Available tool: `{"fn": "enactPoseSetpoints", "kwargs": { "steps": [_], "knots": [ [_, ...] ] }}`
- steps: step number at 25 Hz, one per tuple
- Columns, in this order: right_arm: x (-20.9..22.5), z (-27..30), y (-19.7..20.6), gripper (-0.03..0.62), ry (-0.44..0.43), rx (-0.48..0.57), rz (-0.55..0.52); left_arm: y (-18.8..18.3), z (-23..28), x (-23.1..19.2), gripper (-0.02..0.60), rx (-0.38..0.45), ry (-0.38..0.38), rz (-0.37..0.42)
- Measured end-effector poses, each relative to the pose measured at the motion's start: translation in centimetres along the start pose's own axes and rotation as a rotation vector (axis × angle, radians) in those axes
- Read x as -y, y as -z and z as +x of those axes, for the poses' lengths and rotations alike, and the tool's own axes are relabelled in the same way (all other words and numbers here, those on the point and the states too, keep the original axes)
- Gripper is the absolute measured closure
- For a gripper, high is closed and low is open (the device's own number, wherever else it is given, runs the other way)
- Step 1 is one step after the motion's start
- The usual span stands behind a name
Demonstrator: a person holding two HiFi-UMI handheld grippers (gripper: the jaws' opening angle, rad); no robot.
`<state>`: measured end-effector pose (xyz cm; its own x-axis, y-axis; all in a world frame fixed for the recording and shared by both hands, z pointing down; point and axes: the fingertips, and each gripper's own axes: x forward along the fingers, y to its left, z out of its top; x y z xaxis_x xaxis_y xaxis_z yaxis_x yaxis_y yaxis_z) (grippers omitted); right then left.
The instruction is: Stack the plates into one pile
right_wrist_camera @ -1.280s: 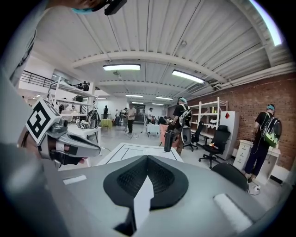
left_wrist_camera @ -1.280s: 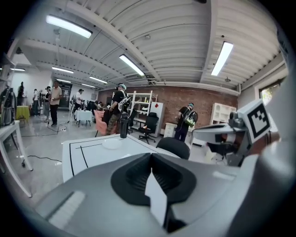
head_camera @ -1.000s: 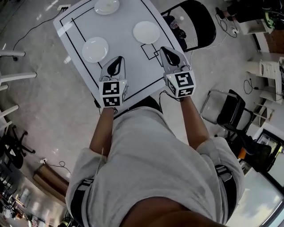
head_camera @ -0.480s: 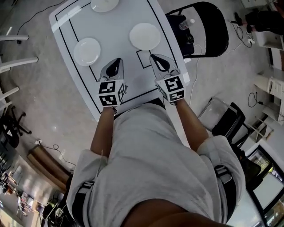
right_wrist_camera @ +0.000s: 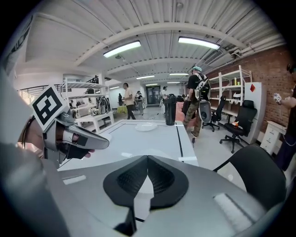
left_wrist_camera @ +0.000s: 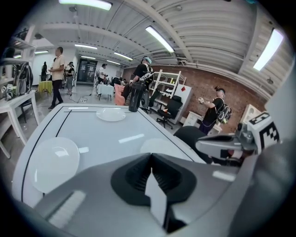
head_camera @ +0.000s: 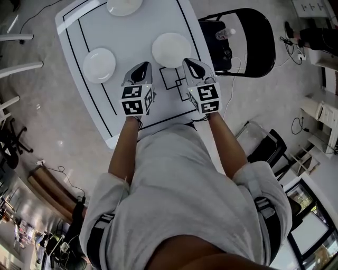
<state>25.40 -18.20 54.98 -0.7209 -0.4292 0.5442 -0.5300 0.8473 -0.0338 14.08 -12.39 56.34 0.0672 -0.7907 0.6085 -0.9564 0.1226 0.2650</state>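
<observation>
On the white surface [head_camera: 132,37]: three white plates, each lying apart from the others; no pile formed.
Landmark: the black square [head_camera: 171,78] marked near the surface's near edge.
Left plate [head_camera: 99,65]: well to the left of the square and a little beyond it.
Right plate [head_camera: 171,50]: just beyond the square, close to its far line.
Far plate [head_camera: 124,5]: well beyond the square, at the far edge, partly cut off in the head view.
Left gripper [head_camera: 140,69]: just left of the square, between the left plate and the right plate; jaws pressed together, nothing between them.
Right gripper [head_camera: 193,66]: just right of the square, its tips near the right plate's rim; jaws pressed together, nothing between them.
Contact: neither gripper touches a plate.
Black chair [head_camera: 248,42]: to the right of the square, off the surface's edge.
Person: grey top [head_camera: 179,200], one gripper in each hand, arms reaching towards the square.
</observation>
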Motion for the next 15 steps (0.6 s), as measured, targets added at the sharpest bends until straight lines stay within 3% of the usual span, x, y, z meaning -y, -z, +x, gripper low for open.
{"fn": "enactPoseSetpoints", "kwargs": {
  "steps": [9, 15],
  "knots": [
    [3.5, 2.7, 1.9, 0.591, 0.016, -0.048, 0.036, 1.2, 4.6, -0.4, 0.578, -0.107, -0.038, 0.0],
    [4.6, 5.1, 4.4, 0.481, 0.016, -0.149, 0.052, 2.2, 7.0, -0.9, 0.577, -0.18, -0.061, 0.029]
  ]
}}
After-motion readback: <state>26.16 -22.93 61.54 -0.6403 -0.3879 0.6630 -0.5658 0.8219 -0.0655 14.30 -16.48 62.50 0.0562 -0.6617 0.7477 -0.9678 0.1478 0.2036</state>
